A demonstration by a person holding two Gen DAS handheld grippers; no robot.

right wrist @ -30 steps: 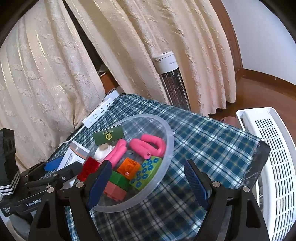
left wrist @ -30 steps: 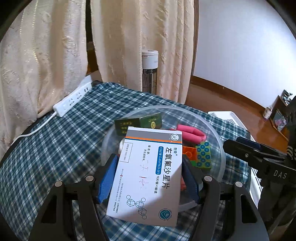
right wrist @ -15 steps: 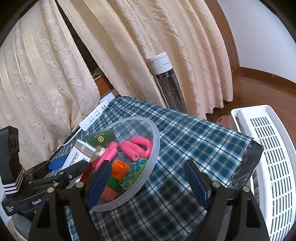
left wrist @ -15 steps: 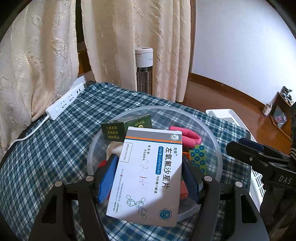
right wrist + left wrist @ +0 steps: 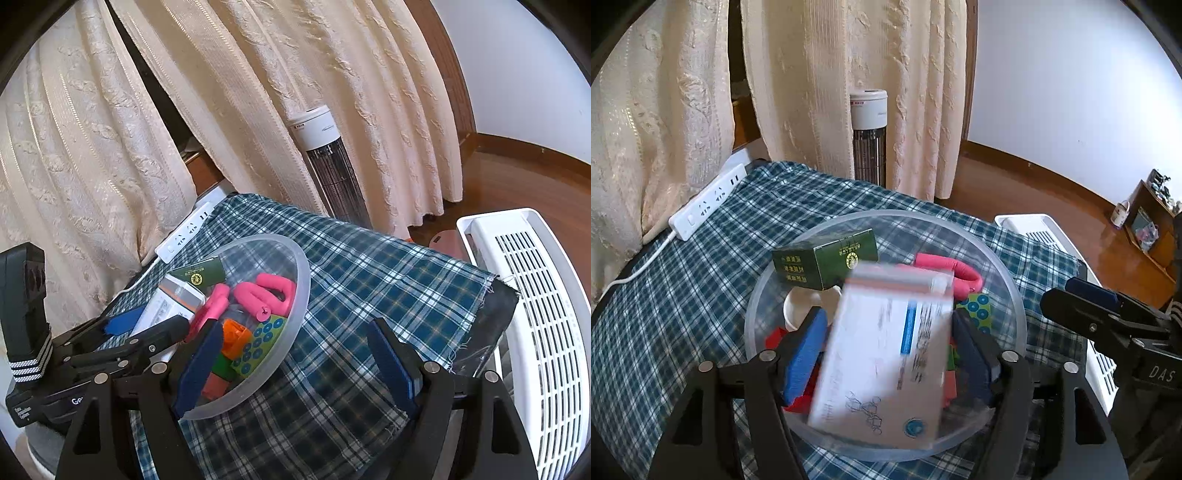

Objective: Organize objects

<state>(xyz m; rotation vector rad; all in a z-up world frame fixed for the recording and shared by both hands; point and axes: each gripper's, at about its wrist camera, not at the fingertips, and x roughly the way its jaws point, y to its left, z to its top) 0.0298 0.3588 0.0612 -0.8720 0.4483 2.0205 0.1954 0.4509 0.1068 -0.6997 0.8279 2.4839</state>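
Observation:
A clear plastic bowl [image 5: 1015, 295] [image 5: 301, 291] sits on the plaid tablecloth and holds a dark green box [image 5: 827, 260], a pink U-shaped toy [image 5: 269, 291], coloured bricks [image 5: 236, 336] and a white cup [image 5: 798, 310]. A white medicine box [image 5: 886, 350] is blurred between the fingers of my left gripper [image 5: 886, 350], over the bowl; the jaws stand wider than the box. It also shows in the right wrist view [image 5: 170, 302]. My right gripper [image 5: 295, 365] is open and empty, right of the bowl.
A white power strip [image 5: 709, 199] lies at the table's far left edge. A white slatted crate [image 5: 535, 325] stands off the table's right side. Cream curtains [image 5: 820, 92] and a tower heater [image 5: 868, 136] stand behind the table.
My left gripper's jaws have spread and the medicine box is blurred, tilting and dropping toward the bowl. The right gripper has drawn back slightly.

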